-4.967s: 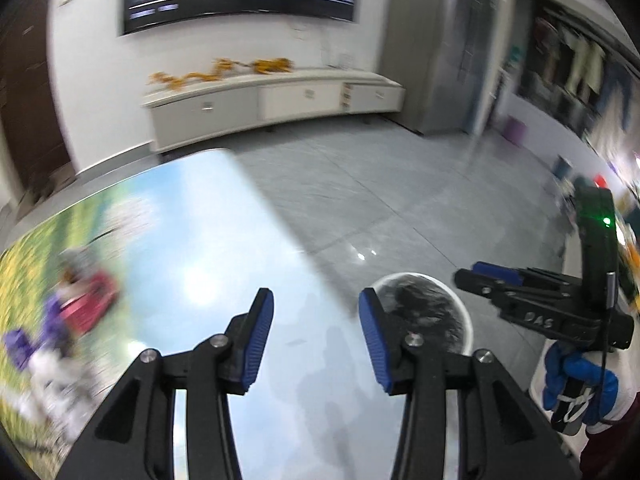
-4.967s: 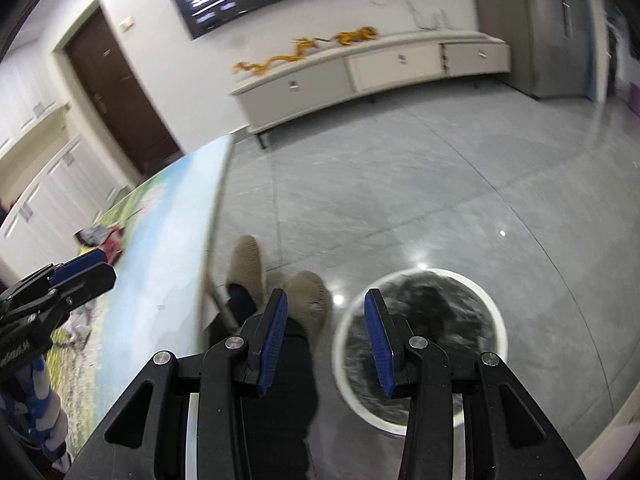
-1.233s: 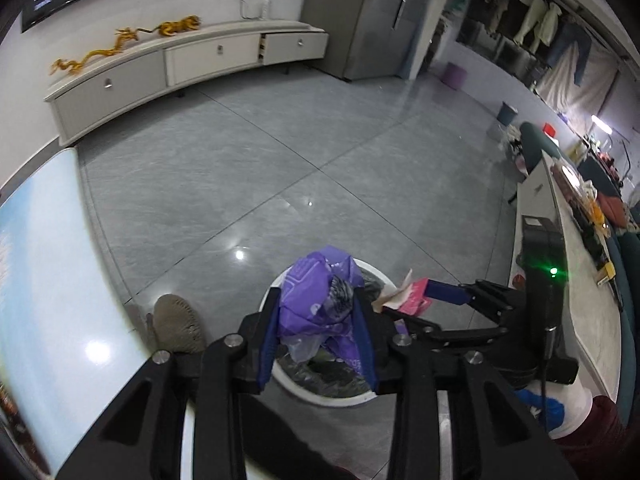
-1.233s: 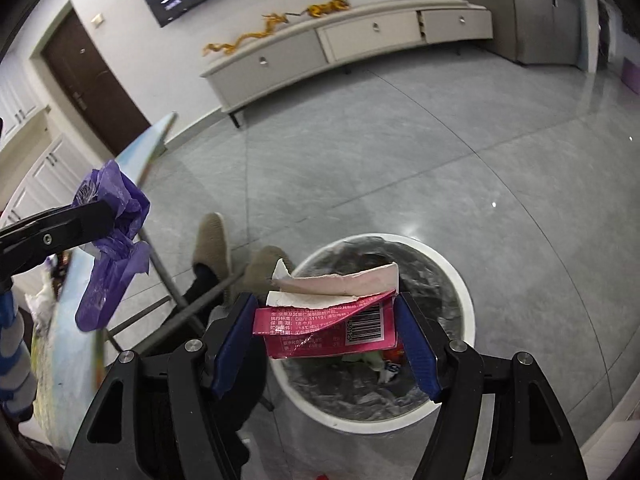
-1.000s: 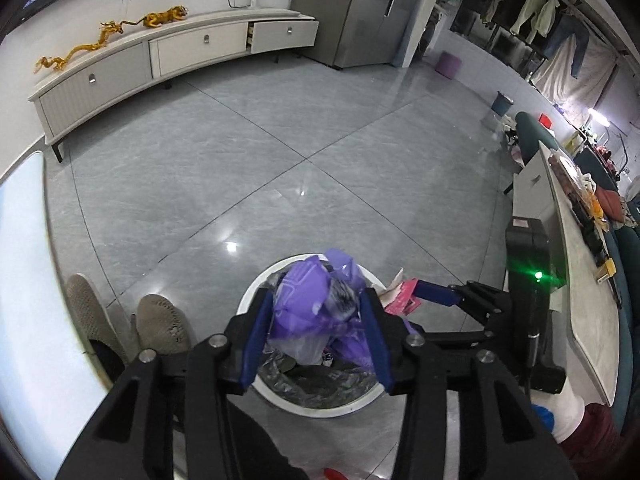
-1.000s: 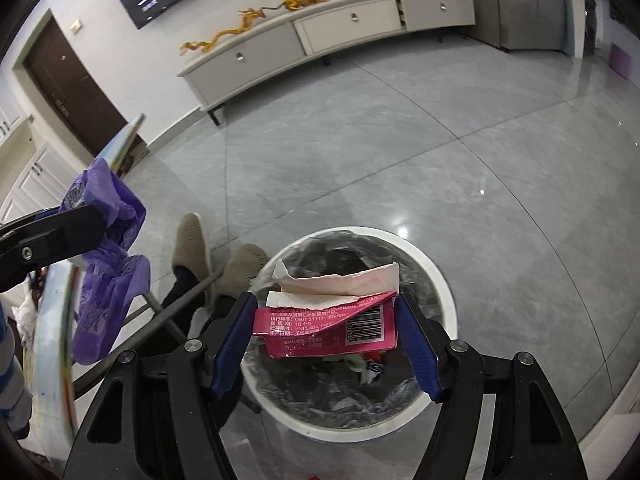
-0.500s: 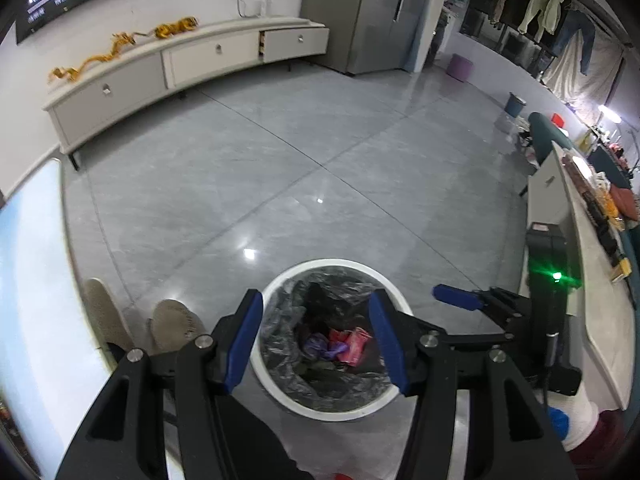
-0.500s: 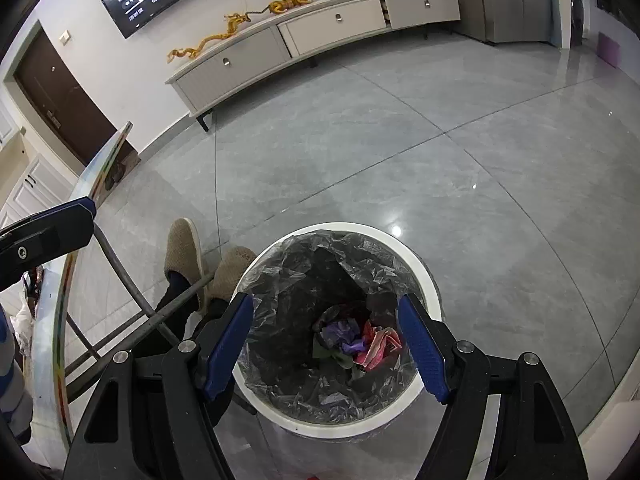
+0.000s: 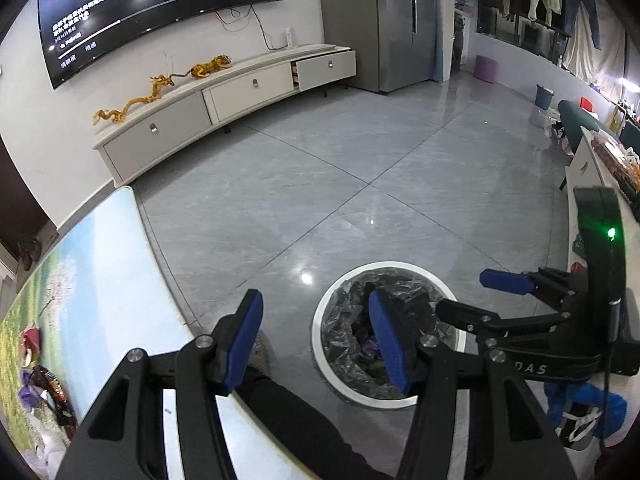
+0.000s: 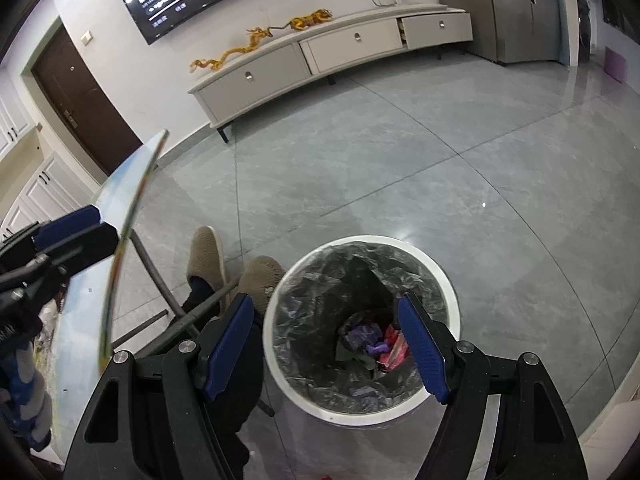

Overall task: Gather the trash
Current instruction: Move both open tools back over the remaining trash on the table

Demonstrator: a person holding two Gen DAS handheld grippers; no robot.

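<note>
A white round trash bin [image 10: 444, 288] with a grey plastic liner stands on the floor; it also shows in the left wrist view [image 9: 326, 372]. Inside lie a purple bag [image 10: 362, 336] and a pink wrapper [image 10: 394, 348]. My right gripper [image 10: 326, 350] is open and empty above the bin. My left gripper [image 9: 316, 342] is open and empty, over the table's near edge, left of the bin. More trash [image 9: 44, 388] lies on the table [image 9: 100, 280] at the far left: a red cup, a dark wrapper and purple scraps.
The person's legs and tan slippers [image 10: 208, 256] stand between the table and the bin. The table's metal legs [image 10: 160, 280] cross there. A long white TV cabinet [image 9: 224, 96] lines the far wall. A white counter [image 9: 580, 184] runs along the right.
Both grippers let go of their trash: the purple bag and the pink wrapper now lie in the bin. The left gripper has since swung left toward the table.
</note>
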